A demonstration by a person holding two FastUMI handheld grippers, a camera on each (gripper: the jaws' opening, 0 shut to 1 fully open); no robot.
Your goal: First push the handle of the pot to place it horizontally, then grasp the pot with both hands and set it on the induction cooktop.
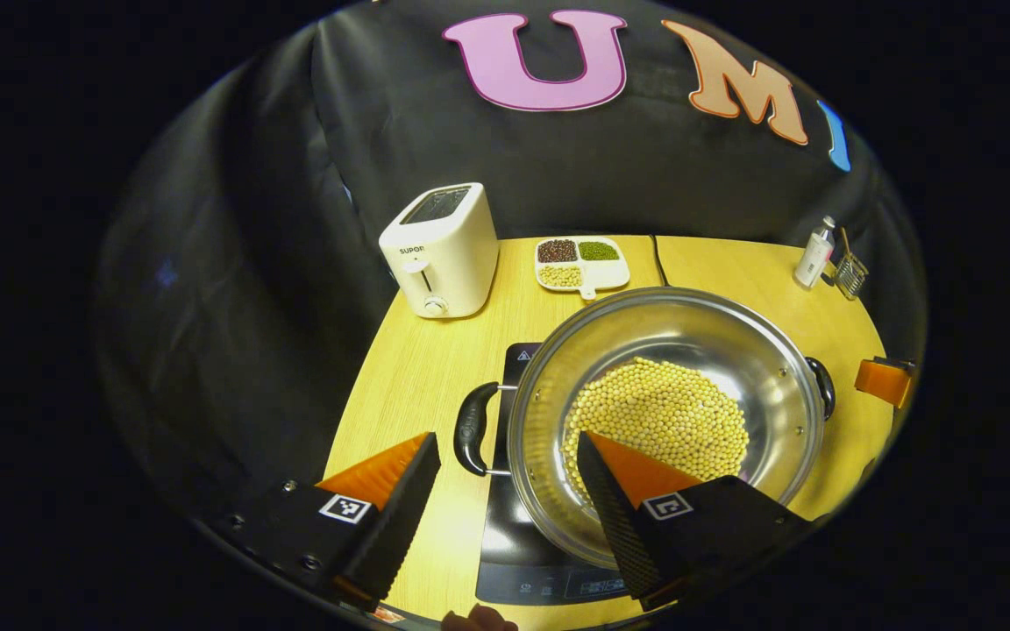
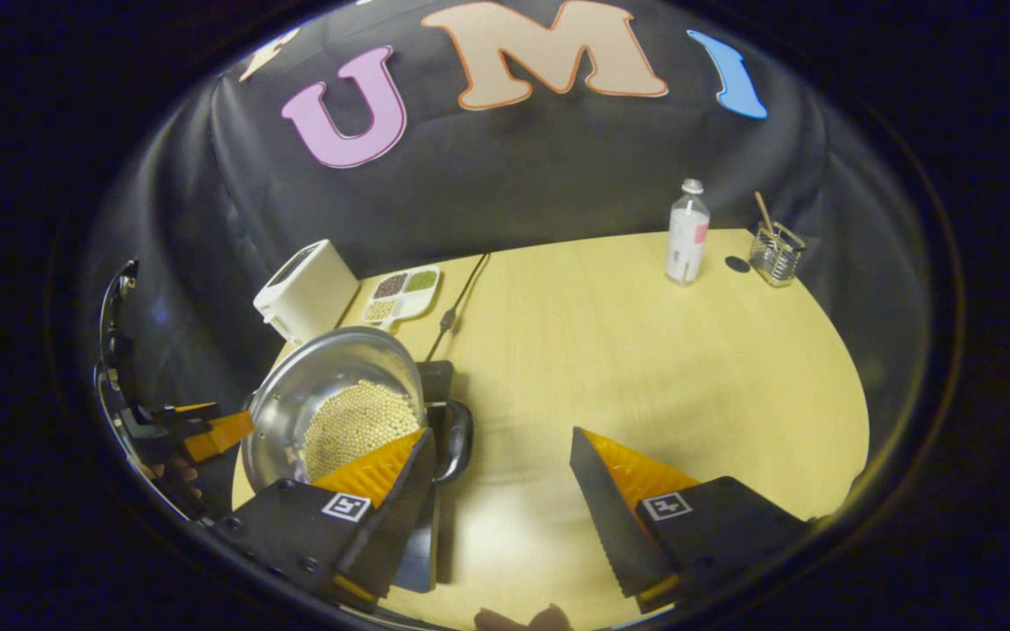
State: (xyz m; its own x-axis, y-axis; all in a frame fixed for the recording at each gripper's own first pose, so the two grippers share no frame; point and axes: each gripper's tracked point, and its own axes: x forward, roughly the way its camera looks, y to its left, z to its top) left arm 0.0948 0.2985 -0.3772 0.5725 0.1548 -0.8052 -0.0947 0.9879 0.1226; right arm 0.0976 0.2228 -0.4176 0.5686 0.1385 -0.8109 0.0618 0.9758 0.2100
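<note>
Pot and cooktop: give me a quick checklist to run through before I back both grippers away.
1. Pot sits over the induction cooktop: ok.
2. Left gripper open, its fingers either side of the left handle without clamping it: ok.
3. Right gripper open, right handle beside its left finger: ok.
4. Handles lie horizontally, one out each side: ok.
5. Soybeans all inside the pot: ok.
6. Pot centred on the cooktop: cannot tell.

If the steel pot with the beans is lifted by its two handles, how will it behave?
The pot looks rigid, probably heavy. The loose yellow beans would likely slide to one side if it tilts. Its smooth base may slip on the glossy cooktop.
</note>
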